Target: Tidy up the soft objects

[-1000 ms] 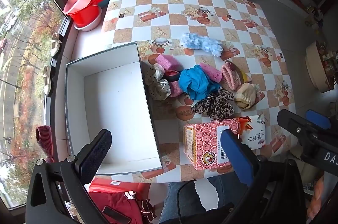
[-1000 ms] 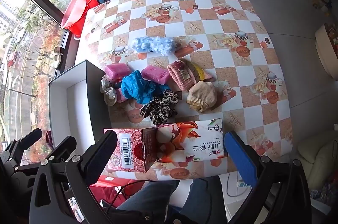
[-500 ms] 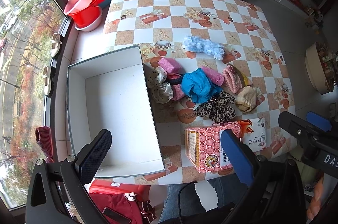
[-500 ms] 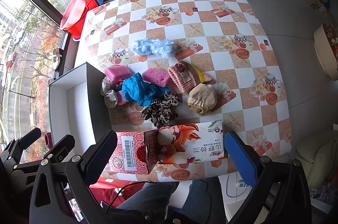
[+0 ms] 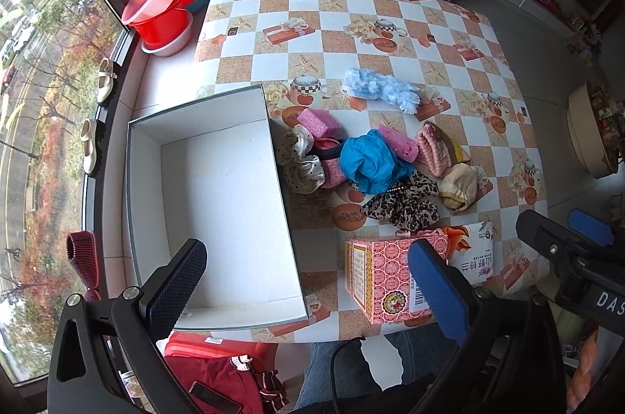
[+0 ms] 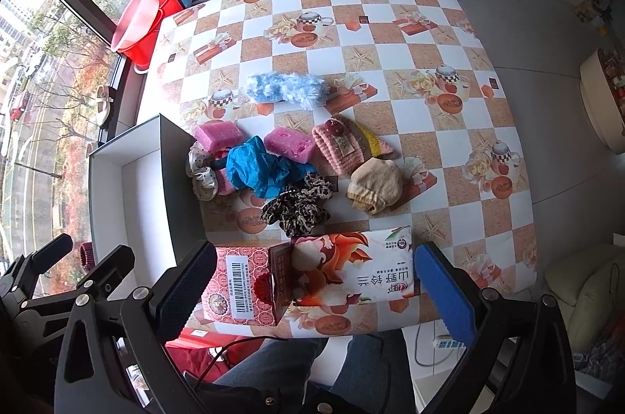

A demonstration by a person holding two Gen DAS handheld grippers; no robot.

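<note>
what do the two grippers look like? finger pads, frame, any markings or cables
Both match: left gripper and right gripper each have one black textured pad and one smooth blue pad, on a black angular frame with silver screws. The left view shows white lettering "DAS" on the right gripper's body. A thin black cable runs beneath.

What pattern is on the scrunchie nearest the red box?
Leopard print, brown and black: the scrunchie shows best in the right wrist view.
</note>
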